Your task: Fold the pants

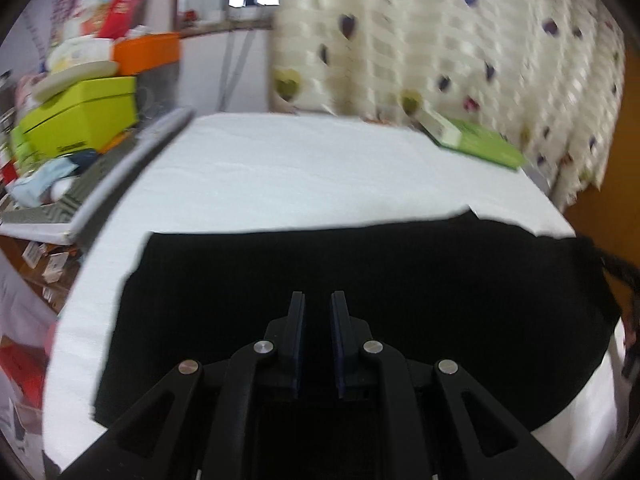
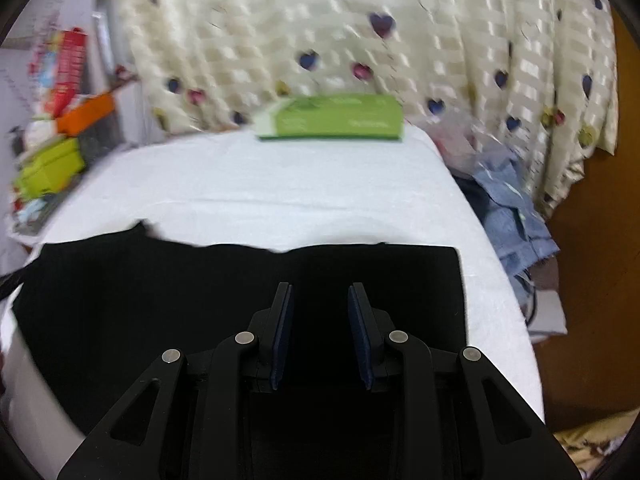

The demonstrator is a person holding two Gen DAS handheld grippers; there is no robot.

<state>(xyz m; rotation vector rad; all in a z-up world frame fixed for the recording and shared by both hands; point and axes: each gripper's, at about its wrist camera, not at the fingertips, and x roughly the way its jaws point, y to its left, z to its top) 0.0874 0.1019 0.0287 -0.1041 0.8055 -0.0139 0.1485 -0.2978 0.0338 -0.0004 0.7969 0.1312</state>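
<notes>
Over on the far left there's a messy heap of cardboard boxes (image 1: 80, 116), lime green and orange ones stacked crooked, all hard corners and glossy print. Next to that starts the table, covered in a white cloth (image 1: 280, 172) with a slightly nubby, towel-like weave. The black pants (image 1: 360, 280) lie flat on the near part of it, matte and so dark you can't make out any seams, folded into a wide slab with one ragged-looking upper edge and a squared-off corner on the right side (image 2: 452, 256).

The left gripper (image 1: 318, 300) hangs over the pants with its two flat black fingers only a narrow slit apart, nothing pinched between them. The right gripper (image 2: 320, 292) sits above the right portion of the fabric, fingers spread noticeably wider, also empty; you can see the dark blue rubbery pads (image 2: 282, 332) on the inner faces.

At the back edge lies a flat green box (image 2: 340, 118), and behind it a cream curtain (image 2: 360, 20) with shiny woven checks and little hearts. Crumpled blue denim-ish clothes (image 2: 512, 200) are piled off the right edge.
</notes>
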